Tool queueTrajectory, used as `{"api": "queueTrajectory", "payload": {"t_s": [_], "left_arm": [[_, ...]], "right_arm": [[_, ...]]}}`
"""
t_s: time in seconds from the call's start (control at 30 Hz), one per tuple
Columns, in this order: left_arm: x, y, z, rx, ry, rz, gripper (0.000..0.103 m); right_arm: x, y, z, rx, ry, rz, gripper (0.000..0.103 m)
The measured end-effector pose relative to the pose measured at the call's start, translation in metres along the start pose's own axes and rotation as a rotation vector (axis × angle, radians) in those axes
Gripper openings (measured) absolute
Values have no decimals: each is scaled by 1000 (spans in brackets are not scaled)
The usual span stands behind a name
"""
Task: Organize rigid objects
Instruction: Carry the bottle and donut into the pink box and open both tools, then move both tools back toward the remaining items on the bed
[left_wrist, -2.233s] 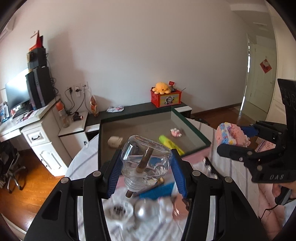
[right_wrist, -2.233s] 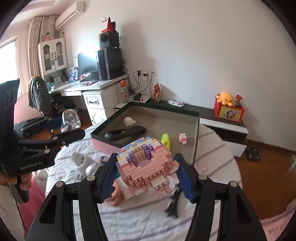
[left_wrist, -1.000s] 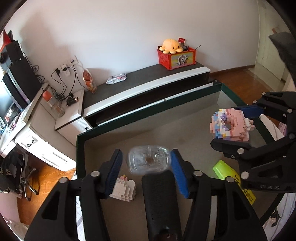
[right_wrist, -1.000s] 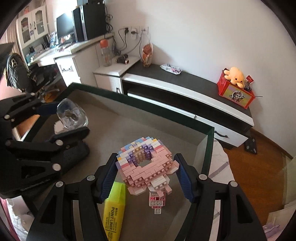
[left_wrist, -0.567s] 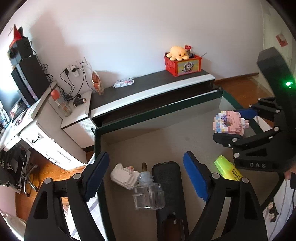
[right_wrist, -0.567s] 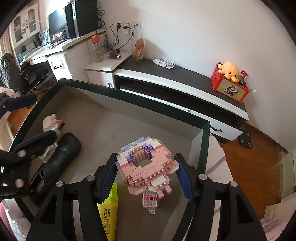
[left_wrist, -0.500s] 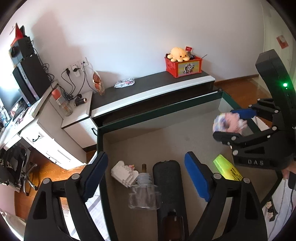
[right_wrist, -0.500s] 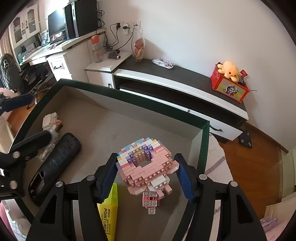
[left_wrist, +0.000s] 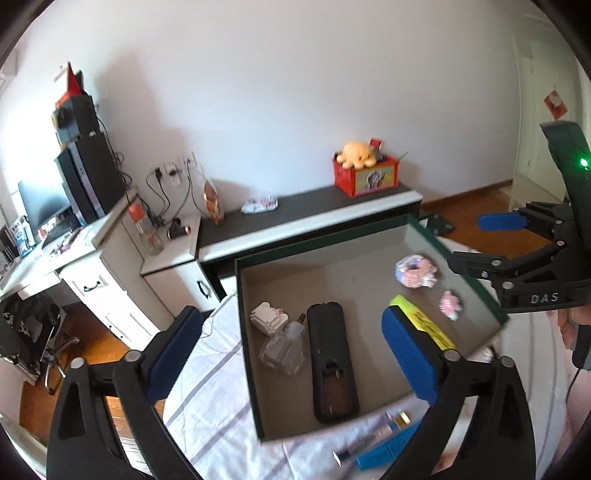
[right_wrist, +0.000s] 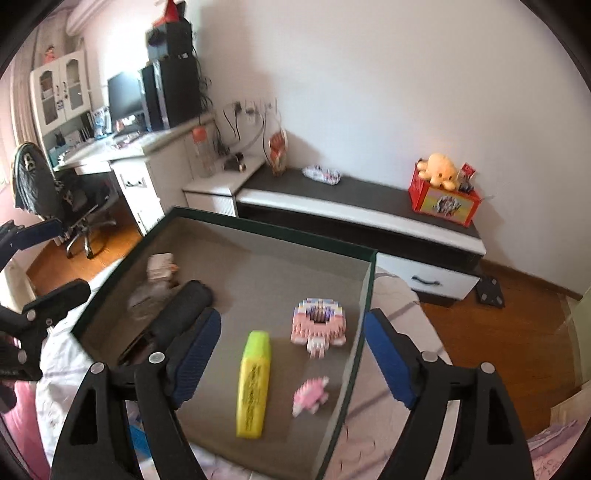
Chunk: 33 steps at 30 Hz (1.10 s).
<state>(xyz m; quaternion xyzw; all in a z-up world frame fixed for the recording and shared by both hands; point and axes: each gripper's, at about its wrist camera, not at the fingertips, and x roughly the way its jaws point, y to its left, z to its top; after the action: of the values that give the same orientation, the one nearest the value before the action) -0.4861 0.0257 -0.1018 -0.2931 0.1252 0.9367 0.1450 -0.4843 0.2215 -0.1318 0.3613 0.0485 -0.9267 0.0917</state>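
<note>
A dark green box (left_wrist: 321, 246) (right_wrist: 266, 226) sits on the bed. Inside lie a clear small bottle (left_wrist: 282, 349), a white brick model (left_wrist: 267, 317), a black remote (left_wrist: 332, 362) (right_wrist: 173, 314), a yellow highlighter (left_wrist: 424, 326) (right_wrist: 253, 384), a pink brick donut (left_wrist: 415, 271) (right_wrist: 319, 323) and a small pink brick piece (left_wrist: 450, 304) (right_wrist: 310, 397). My left gripper (left_wrist: 293, 360) is open and empty above the box's near side. My right gripper (right_wrist: 291, 358) is open and empty above the donut; it also shows in the left wrist view (left_wrist: 480, 242).
Outside the box's near edge lie a blue tube (left_wrist: 388, 446) and a thin pen-like item (left_wrist: 369, 437) on the striped sheet. A low black-and-white cabinet (right_wrist: 351, 206) with a red box and orange plush (right_wrist: 441, 184) stands behind. A desk with a monitor (right_wrist: 125, 96) is at left.
My right gripper opened and let the pink donut drop into the box by the right wall. Both grippers have pulled back and up from the box. The bottle lies where the left let it go.
</note>
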Motion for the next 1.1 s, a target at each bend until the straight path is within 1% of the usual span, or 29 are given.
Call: {"api": "queueTrajectory", "payload": {"t_s": [0.13, 0.2, 0.23, 0.3, 0.4, 0.53, 0.6, 0.7, 0.8, 0.93, 1.1], "left_arm": [[-44, 4, -21, -11, -49, 13, 103], [-68, 6, -36, -28, -69, 30, 103], [-77, 8, -43, -34, -70, 31, 103], [-101, 11, -62, -70, -101, 49, 103], [-126, 15, -90, -131, -114, 58, 103], [-146, 13, -124, -183, -86, 115, 103], [-155, 13, -137, -212, -80, 123, 103], [-165, 8, -146, -224, -81, 83, 103], [-173, 2, -149, -204, -89, 76, 103], [-178, -4, -154, -193, -94, 50, 103], [-177, -12, -164, -171, -65, 44, 103]], "right_arm": [[-47, 12, -25, -8, -70, 13, 88], [-66, 17, -39, -4, -90, 24, 92], [-76, 21, -45, -7, -105, 23, 96], [-93, 26, -59, -10, -127, 9, 103], [-115, 28, -78, 3, -159, -4, 103], [-141, 39, -106, 18, -180, -32, 103], [-152, 45, -121, 43, -192, -26, 103], [-160, 54, -139, 66, -186, -21, 103], [-164, 59, -152, 77, -173, -4, 103], [-166, 64, -164, 81, -159, -11, 103], [-152, 74, -172, 77, -122, -22, 103]]}}
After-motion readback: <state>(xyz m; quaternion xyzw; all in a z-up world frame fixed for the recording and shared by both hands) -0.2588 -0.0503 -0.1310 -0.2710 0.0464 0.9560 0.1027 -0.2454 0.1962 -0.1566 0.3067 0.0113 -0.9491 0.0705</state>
